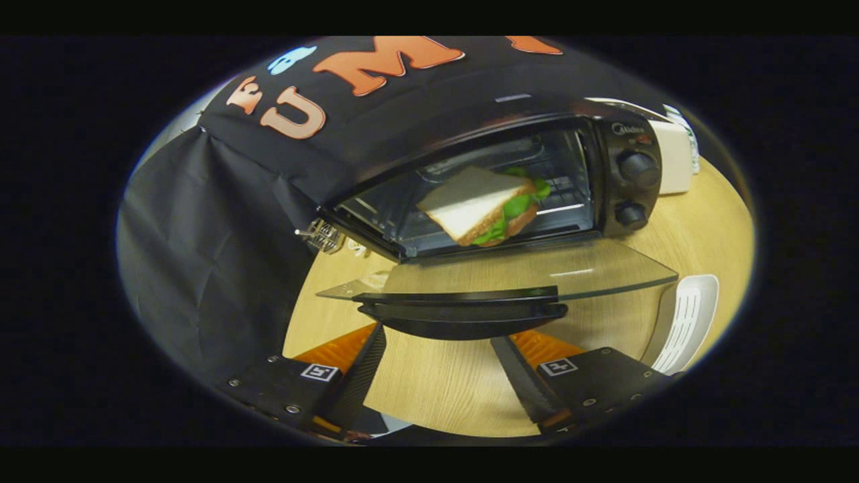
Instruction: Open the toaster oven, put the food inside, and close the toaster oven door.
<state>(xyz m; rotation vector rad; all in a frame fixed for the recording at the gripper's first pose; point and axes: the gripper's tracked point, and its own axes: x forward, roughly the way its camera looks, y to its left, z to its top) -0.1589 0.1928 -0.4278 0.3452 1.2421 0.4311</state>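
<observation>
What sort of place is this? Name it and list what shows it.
Probably a staged kitchen counter in a test booth: a toaster oven with its door open and a sandwich inside, a wooden table, a black cloth wall. The gripper is open.

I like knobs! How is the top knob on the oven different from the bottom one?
The top knob looks bigger than the bottom knob. The top knob sits beside the oven's upper part, the bottom knob nearer the open glass door. Both are dark, round, on the toaster oven panel. The gripper is open.

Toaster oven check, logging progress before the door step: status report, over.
Gripper fingers open, empty, just short of the door handle. Sandwich inside toaster oven. Glass door down, open. Nothing between fingers and handle.
</observation>
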